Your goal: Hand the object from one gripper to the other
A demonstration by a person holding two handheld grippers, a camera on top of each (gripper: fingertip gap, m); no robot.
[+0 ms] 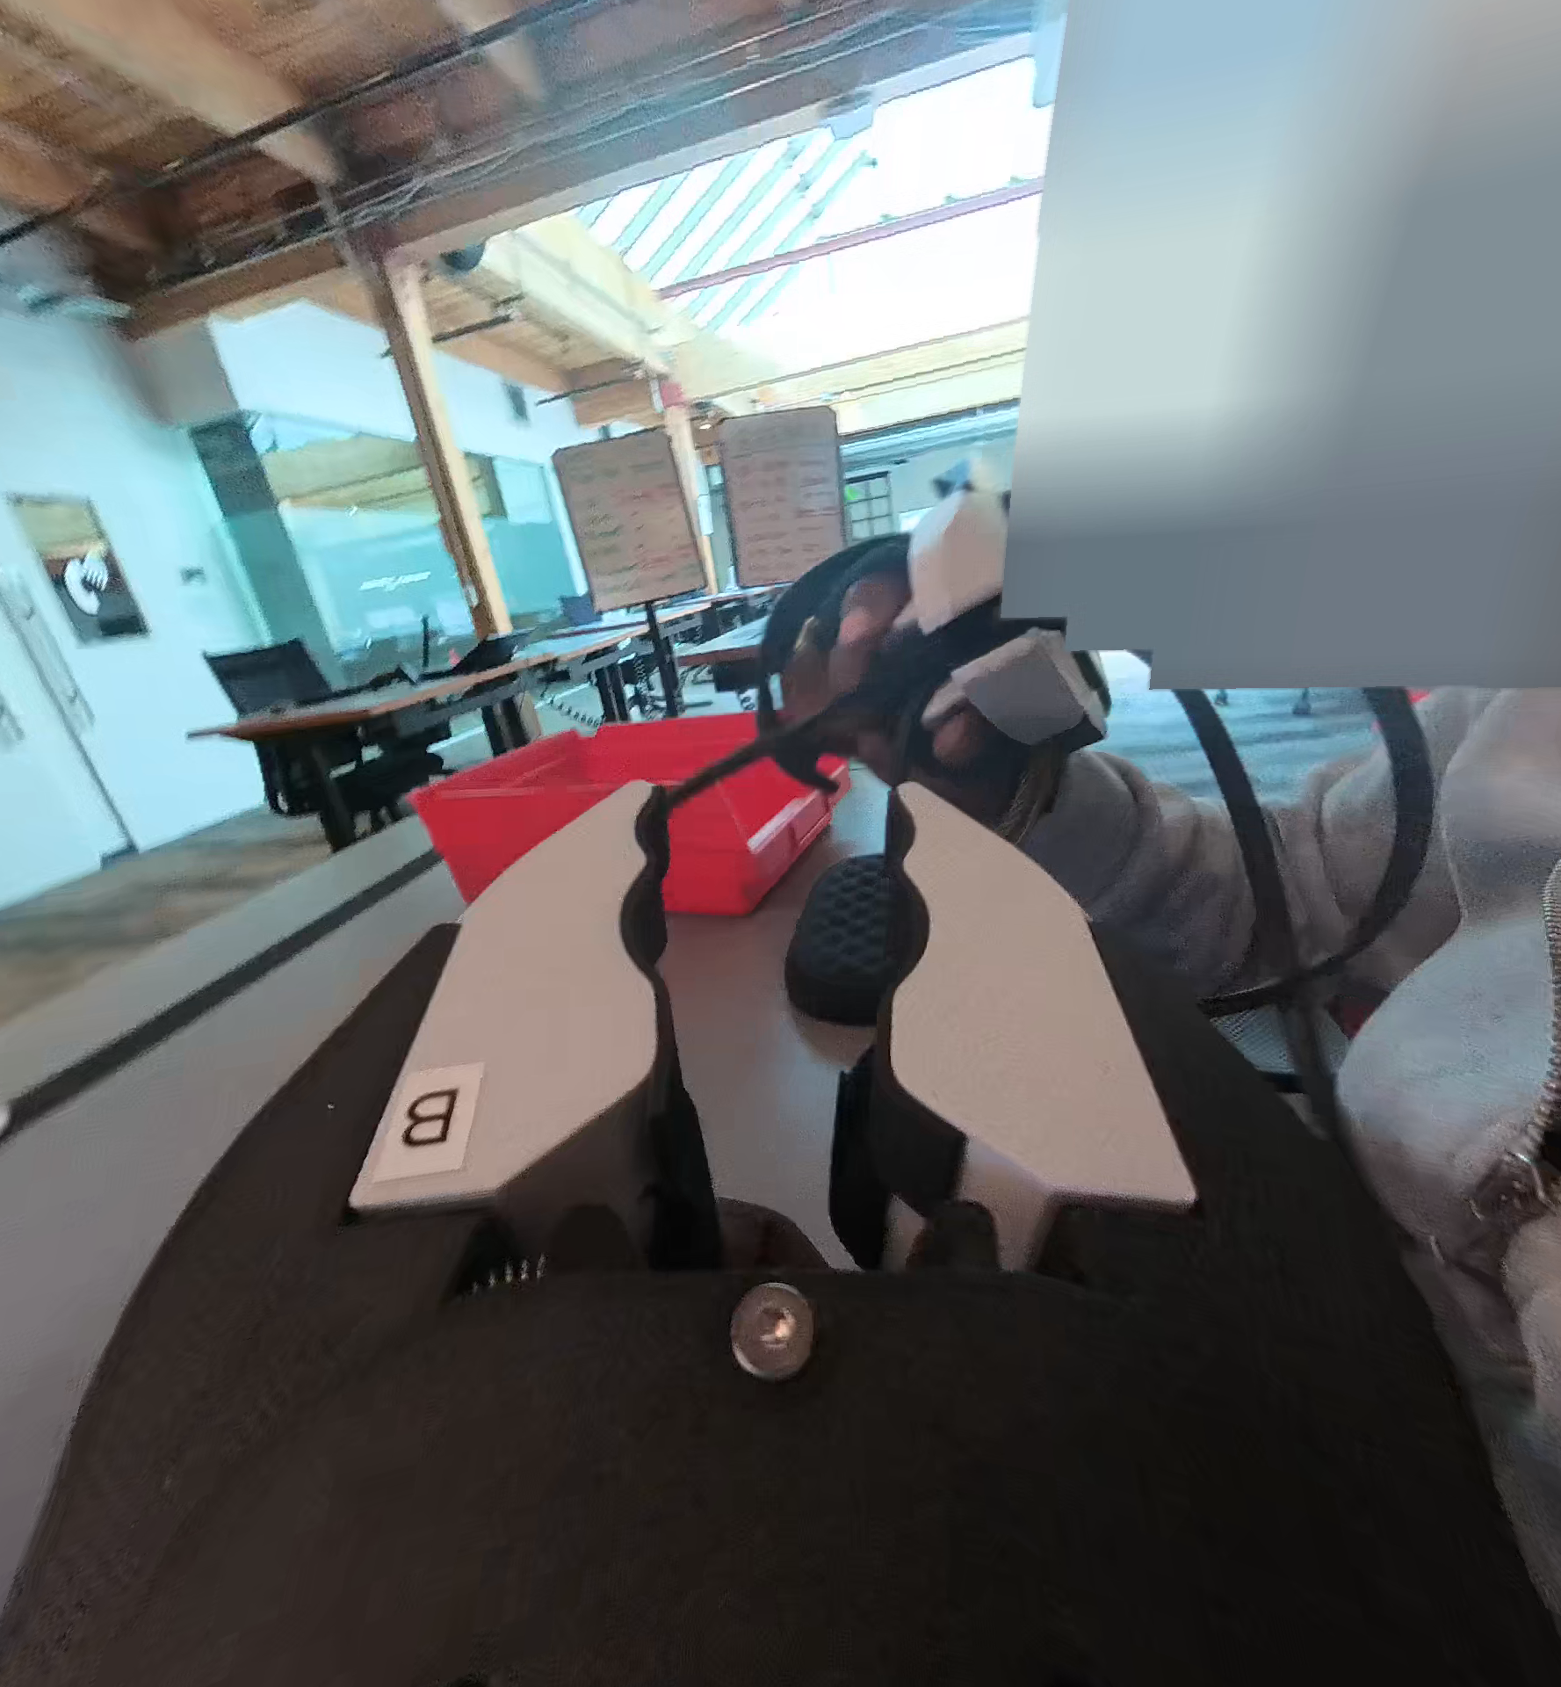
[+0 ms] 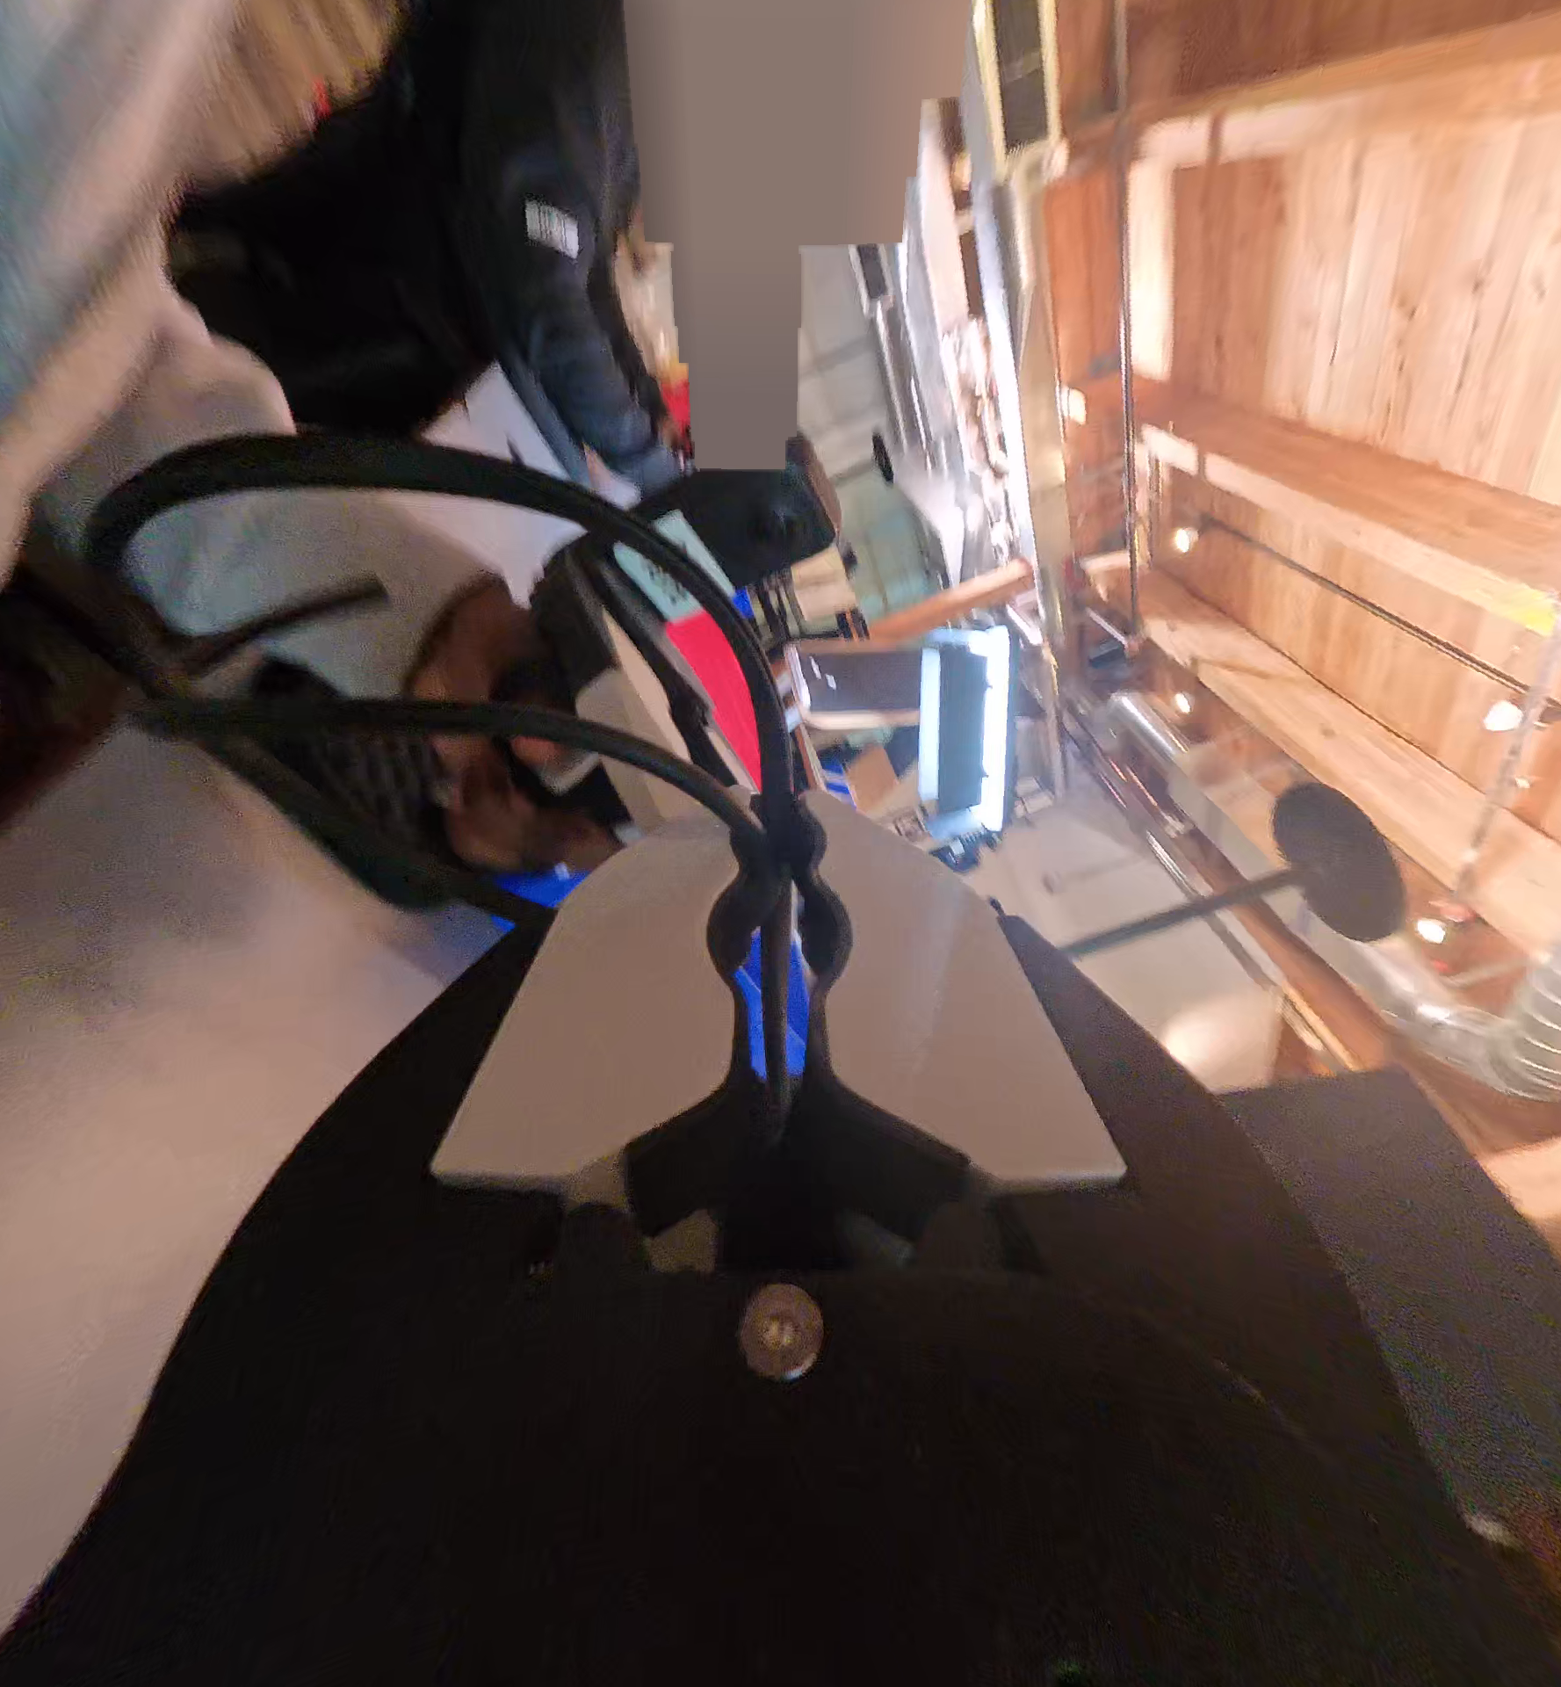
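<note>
left wrist view: left gripper (image 1: 772, 808) held low over a grey table (image 1: 211, 1077), two grey fingers (image 1: 557, 949) apart with a clear gap, nothing squeezed between them. thin black cable (image 1: 712, 776) touching the left fingertip, not pinched. one red bin (image 1: 630, 822) just past the tips. one black bumpy pad (image 1: 849, 940) on the table. right gripper (image 1: 1023, 698) up high to the right, carried by a grey sleeve (image 1: 1214, 876).

right wrist view: camera tipped sideways. right gripper (image 2: 790, 835) squeezed tight on the black cable (image 2: 484, 475), looping off left
</note>
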